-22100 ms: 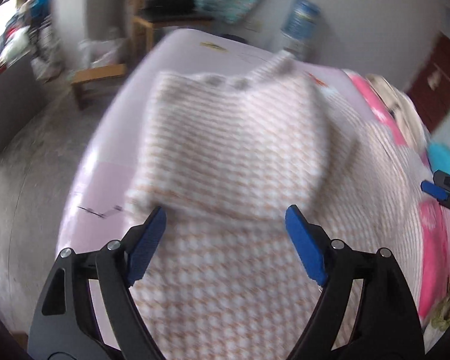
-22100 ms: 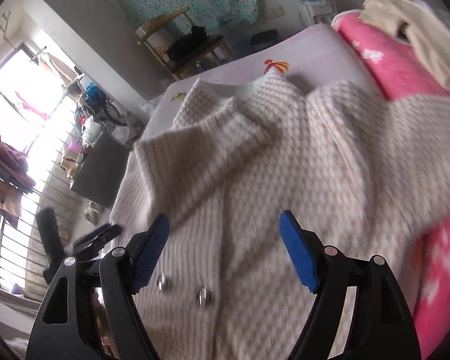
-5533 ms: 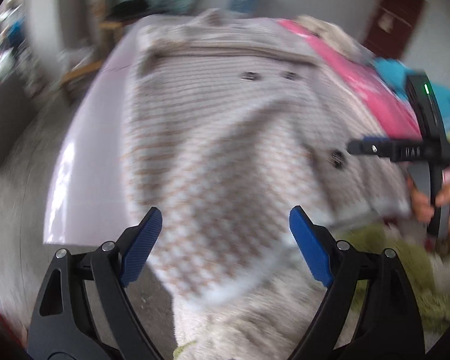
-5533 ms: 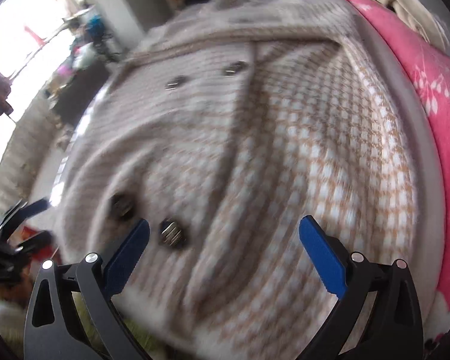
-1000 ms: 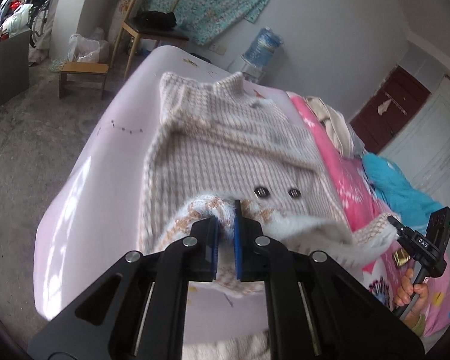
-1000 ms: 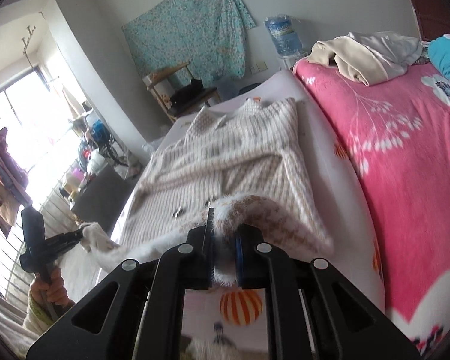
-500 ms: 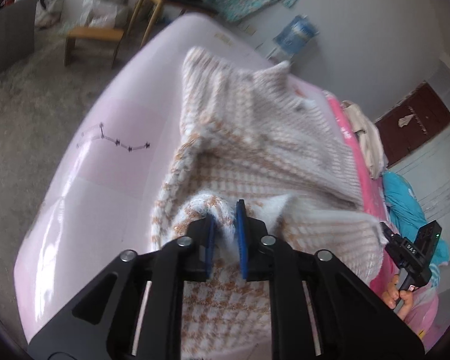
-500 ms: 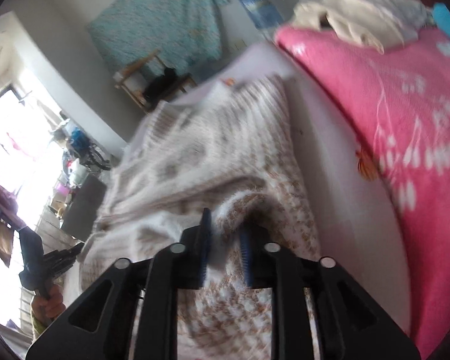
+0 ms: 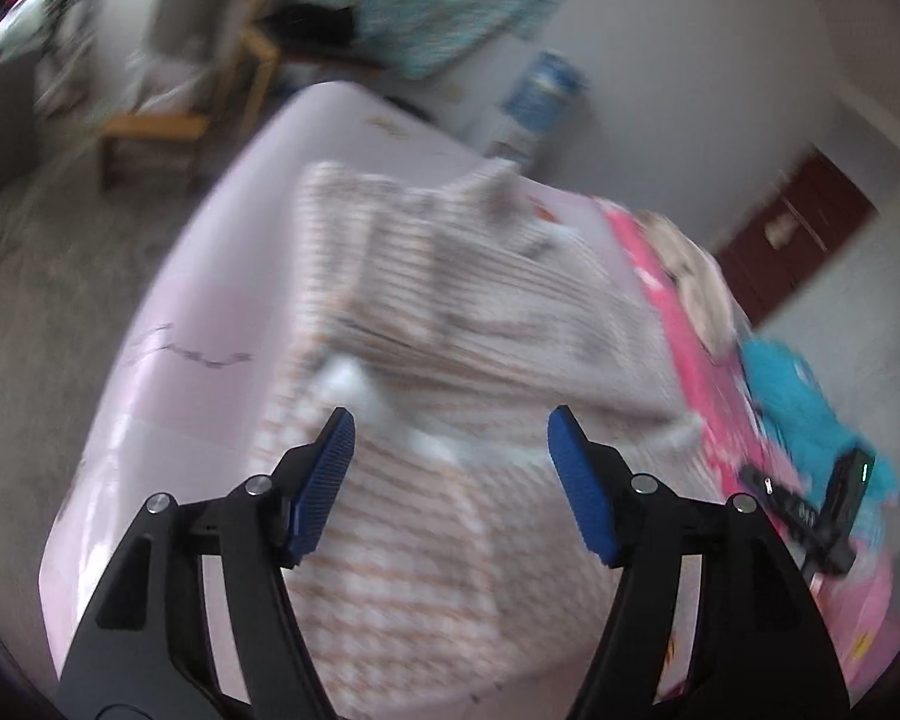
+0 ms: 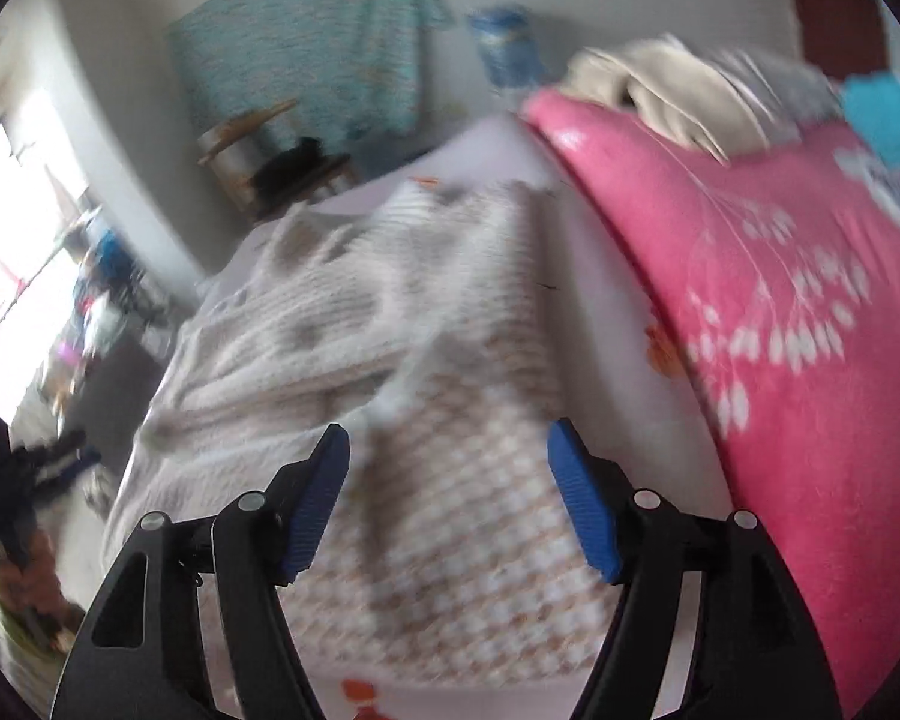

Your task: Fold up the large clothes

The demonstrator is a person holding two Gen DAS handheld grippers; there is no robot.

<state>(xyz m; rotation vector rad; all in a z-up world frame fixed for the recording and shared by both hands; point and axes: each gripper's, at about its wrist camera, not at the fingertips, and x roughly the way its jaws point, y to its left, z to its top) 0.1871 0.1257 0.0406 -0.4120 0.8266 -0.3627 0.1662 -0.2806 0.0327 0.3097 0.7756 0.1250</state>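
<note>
Item: knitted cardigan (image 9: 450, 360), beige-and-white check, lying on the pale lilac bed sheet (image 9: 210, 312) directly ahead of and below both grippers. Both views are motion-blurred; buttons cannot be made out.

Left gripper (image 9: 450, 468): jaws spread wide, nothing between them. Half a second ago they were pinched on the white-trimmed hem; that hem (image 9: 354, 384) now lies loose just beyond the left fingertip.

Right gripper (image 10: 447, 474): jaws likewise spread wide and empty. It too was clamped on the hem half a second ago. The released edge (image 10: 402, 384) sits just ahead of the fingers, on top of the garment's upper half.

Change: both corners of the hem have been let go at once, after being carried forward over the body of the cardigan. Judged from the lie of the cloth, the bottom-to-top fold is laid down: the checked underside faces up nearest the grippers, the ribbed front beyond it.

Against the frame 5.5 seconds ago: the cardigan then lay full length, with its lower end draped off the bed's near edge; it now lies doubled, wholly on the sheet.

Surroundings: pink floral blanket (image 10: 780, 300) to the right of the right gripper, well clear of the fold.

Remaining, by judgement: smoothing, possibly a further fold.
</note>
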